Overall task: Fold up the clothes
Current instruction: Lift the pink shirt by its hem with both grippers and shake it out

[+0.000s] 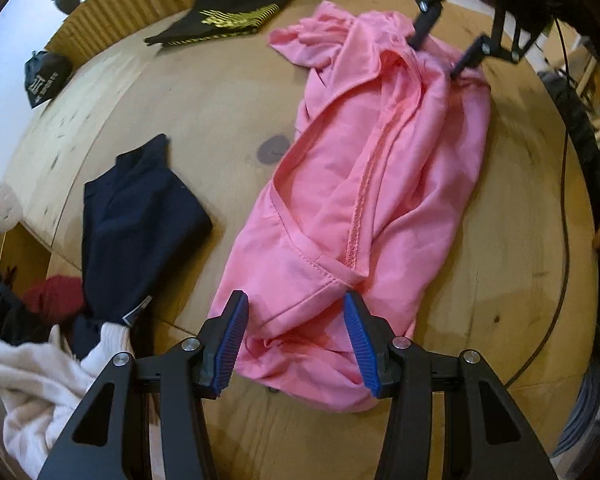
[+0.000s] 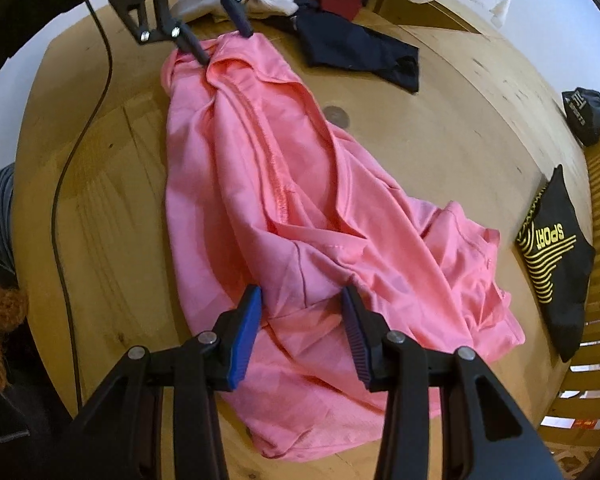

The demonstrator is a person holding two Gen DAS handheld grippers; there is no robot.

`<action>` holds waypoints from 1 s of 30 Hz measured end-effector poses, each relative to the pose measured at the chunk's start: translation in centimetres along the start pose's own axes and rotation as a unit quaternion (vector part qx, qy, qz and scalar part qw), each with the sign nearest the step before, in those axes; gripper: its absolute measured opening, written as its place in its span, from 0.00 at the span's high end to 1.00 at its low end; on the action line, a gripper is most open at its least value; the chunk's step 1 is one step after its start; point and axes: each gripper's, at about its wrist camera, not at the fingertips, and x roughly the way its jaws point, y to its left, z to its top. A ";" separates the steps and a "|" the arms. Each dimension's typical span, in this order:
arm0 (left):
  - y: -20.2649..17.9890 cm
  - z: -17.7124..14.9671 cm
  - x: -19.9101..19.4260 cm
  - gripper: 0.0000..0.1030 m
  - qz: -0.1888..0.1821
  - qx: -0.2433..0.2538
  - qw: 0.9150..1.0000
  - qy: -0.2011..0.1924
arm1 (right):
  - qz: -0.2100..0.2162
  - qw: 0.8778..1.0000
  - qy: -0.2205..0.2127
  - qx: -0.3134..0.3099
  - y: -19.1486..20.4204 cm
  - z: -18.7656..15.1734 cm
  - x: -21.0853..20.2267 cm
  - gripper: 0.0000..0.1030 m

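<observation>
Left wrist view: the left gripper [image 1: 296,320] stands wide, its fingers straddling the near end of the pink shirt [image 1: 380,168] on the counter [image 1: 180,100]; ahead, the right gripper [image 1: 436,54] straddles the far end, also spread.

Right wrist view: the right gripper [image 2: 300,312] gapes over a ridge of cloth, nothing pinched. The shirt lies rumpled lengthwise between both grippers, likely so each end can be taken together.

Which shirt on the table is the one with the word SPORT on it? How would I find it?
Start at the round wooden table and the big pink shirt spread across its middle. Go past the pink shirt's crumpled end to the table's edge by the wooden slats: the SPORT shirt lies there, folded flat. It alone is black with yellow stripes and lettering; the other dark garment is plain navy.
</observation>
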 end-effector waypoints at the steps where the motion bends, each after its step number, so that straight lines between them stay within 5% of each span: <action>1: 0.2 0.0 0.3 0.57 0.006 -0.003 1.000 0.004 | -0.001 1.000 -0.002 0.002 -0.1 0.0 0.0 0.61; 3: 0.7 0.0 0.3 0.70 0.003 -0.014 1.000 -0.002 | -0.003 1.000 -0.005 0.005 -0.3 0.0 -0.1 0.61; 7: 1.2 -0.1 -0.3 0.79 -0.003 -0.033 0.999 -0.018 | 0.013 0.999 0.000 0.031 -0.9 0.0 0.4 0.61; 8: 1.2 -0.1 -0.4 0.84 -0.004 -0.037 0.999 -0.021 | 0.015 0.999 0.002 0.039 -1.1 -0.1 0.5 0.71; 10: 1.3 -0.2 -0.9 0.86 -0.009 -0.047 0.998 -0.032 | 0.016 0.999 0.002 0.049 -1.3 -0.1 0.6 0.86; 20: 2.0 -0.9 -1.7 0.97 0.003 -0.099 0.992 -0.083 | 0.006 0.998 -0.023 0.062 -1.1 -1.1 -1.1 0.93; 25: 2.1 -0.3 -3.1 0.97 0.044 -0.142 0.981 -0.124 | -0.083 0.989 -0.082 0.092 -2.6 -0.5 -8.2 0.96; 30: 3.0 2.8 -10.9 0.98 0.085 -0.176 0.952 -0.234 | -0.178 0.966 -0.144 0.121 -4.1 0.3 -15.8 0.96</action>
